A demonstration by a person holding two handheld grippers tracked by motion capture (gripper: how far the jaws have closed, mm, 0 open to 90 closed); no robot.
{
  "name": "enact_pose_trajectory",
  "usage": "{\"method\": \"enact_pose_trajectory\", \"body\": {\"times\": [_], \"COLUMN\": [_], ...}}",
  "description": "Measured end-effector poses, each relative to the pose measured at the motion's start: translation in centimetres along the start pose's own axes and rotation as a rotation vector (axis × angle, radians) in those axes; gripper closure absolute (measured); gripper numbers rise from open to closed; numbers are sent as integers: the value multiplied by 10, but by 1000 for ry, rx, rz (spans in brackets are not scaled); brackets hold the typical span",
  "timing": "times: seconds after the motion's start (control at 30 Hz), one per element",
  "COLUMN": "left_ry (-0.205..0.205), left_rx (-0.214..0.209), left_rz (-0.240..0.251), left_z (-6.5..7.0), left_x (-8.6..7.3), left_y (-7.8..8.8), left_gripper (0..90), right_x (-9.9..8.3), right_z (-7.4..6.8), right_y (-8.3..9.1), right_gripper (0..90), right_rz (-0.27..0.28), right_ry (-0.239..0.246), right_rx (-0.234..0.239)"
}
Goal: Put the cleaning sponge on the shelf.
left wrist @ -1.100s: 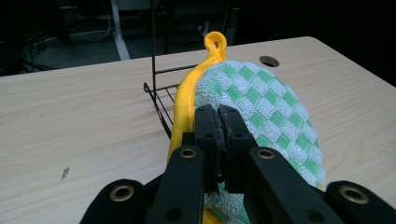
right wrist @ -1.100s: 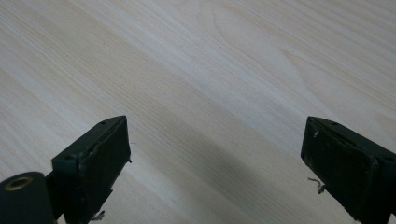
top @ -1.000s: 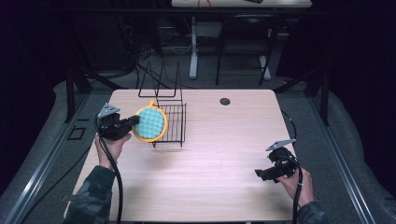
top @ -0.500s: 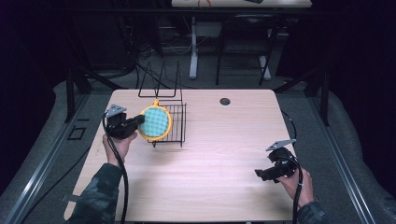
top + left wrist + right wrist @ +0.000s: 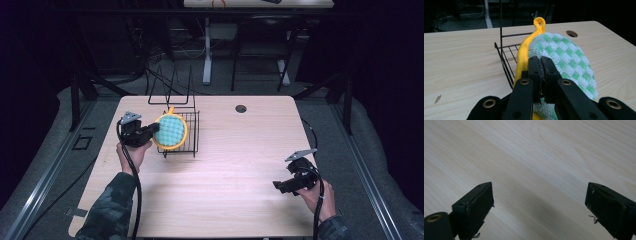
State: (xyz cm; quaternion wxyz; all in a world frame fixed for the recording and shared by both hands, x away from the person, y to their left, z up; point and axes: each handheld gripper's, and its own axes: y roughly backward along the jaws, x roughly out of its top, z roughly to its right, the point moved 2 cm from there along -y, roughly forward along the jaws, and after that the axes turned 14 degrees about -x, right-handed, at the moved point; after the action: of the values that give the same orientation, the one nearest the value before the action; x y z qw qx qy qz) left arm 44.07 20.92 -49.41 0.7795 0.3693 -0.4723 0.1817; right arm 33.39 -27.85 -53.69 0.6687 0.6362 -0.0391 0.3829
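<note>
Pale wooden table (image 5: 225,200). Black wire rack (image 5: 182,132), just ahead of left gripper (image 5: 541,65). Round green-checked cloth pot holder, yellow-edged (image 5: 564,55): pinched in left gripper's closed jaws, beside the rack. Risk: yellow loop snagging on wires. Right gripper (image 5: 539,210): jaws apart, empty.

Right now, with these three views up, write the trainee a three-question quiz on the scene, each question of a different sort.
1. True or false: the left gripper has its jaws shut on the checked pot holder.
2. Which colour is the pot holder's trim and hanging loop? A) red B) yellow C) black
3. Fill in: the right gripper has its jaws ____ over the bare wooden table.

Key
1. True: the jaws pinch the cloth just inside its edge, beside the black wire rack.
2. B
3. open
</note>
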Motion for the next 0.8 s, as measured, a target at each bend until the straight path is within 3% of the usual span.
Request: {"method": "enact_pose_trajectory", "body": {"times": [0.8], "left_ry": [4], "left_rx": [18], "left_rz": [-9], "left_z": [-1], "left_x": [-3], "left_y": [-20], "left_gripper": [876], "right_x": [0], "right_z": [-1], "right_y": [1], "right_gripper": [77], "right_rz": [12], "right_ry": [12], "right_rx": [3]}}
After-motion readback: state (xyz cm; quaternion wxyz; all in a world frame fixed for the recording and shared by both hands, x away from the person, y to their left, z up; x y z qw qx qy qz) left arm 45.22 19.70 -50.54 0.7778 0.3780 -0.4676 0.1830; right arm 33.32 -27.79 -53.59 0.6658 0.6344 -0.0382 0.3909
